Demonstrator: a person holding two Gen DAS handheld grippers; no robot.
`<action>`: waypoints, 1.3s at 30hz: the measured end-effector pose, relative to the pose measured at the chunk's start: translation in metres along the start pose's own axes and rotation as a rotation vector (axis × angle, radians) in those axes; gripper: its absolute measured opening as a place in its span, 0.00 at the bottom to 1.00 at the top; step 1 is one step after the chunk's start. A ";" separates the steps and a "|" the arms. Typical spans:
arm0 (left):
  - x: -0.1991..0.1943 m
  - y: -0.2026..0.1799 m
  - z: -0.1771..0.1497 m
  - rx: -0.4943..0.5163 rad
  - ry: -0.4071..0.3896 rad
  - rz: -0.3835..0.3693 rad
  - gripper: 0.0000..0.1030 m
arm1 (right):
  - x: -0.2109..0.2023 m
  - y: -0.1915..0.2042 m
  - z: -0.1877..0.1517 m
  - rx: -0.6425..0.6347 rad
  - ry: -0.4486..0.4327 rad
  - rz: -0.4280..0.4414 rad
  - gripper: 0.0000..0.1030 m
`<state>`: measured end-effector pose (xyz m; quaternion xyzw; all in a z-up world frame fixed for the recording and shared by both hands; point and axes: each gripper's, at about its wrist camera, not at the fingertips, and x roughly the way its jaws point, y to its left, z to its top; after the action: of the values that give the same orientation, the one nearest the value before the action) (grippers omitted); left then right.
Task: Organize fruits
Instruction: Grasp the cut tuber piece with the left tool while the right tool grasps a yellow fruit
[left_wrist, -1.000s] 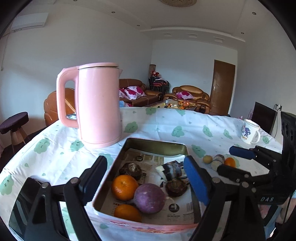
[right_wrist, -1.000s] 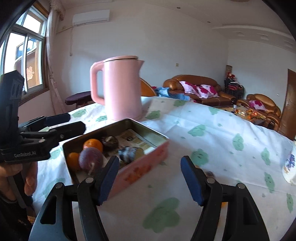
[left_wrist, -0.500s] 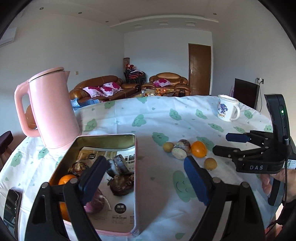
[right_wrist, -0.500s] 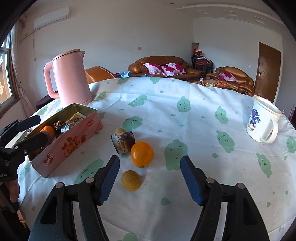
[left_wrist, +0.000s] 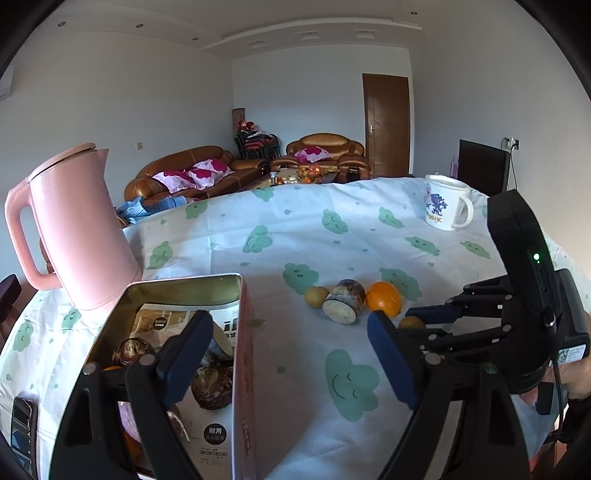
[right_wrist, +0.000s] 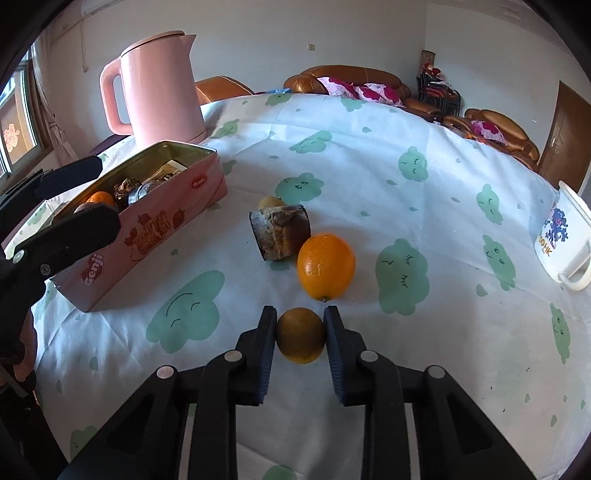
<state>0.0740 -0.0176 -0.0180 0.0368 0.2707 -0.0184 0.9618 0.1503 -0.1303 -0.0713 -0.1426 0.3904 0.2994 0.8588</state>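
My right gripper is shut on a small yellow-brown fruit that rests on the tablecloth. Just beyond it lie an orange, a cut brown root chunk and another small yellowish fruit. The pink tin at the left holds oranges and dark fruits on newspaper. My left gripper hangs open above the tin's right wall, nothing between its fingers. In the left wrist view the orange and the chunk lie ahead, and the held fruit peeks out at the right.
A pink kettle stands behind the tin. A white printed mug sits at the table's far right. A phone lies near the front left edge. Sofas and a door are beyond the table.
My right gripper swung from the tin toward the loose fruits, sank, and shut on the small fruit. My left gripper drifted right, from over the tin's middle to its right wall.
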 end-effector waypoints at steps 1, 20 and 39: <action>0.002 -0.001 0.001 0.000 0.005 -0.002 0.85 | -0.003 -0.001 0.000 -0.001 -0.010 -0.009 0.27; 0.088 -0.028 0.018 -0.075 0.182 -0.069 0.64 | -0.013 -0.043 0.010 0.078 -0.097 -0.140 0.27; 0.104 -0.028 0.014 -0.127 0.256 -0.162 0.40 | -0.008 -0.041 0.010 0.064 -0.070 -0.127 0.27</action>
<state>0.1682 -0.0482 -0.0625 -0.0440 0.3940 -0.0738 0.9151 0.1779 -0.1604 -0.0583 -0.1289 0.3597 0.2363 0.8934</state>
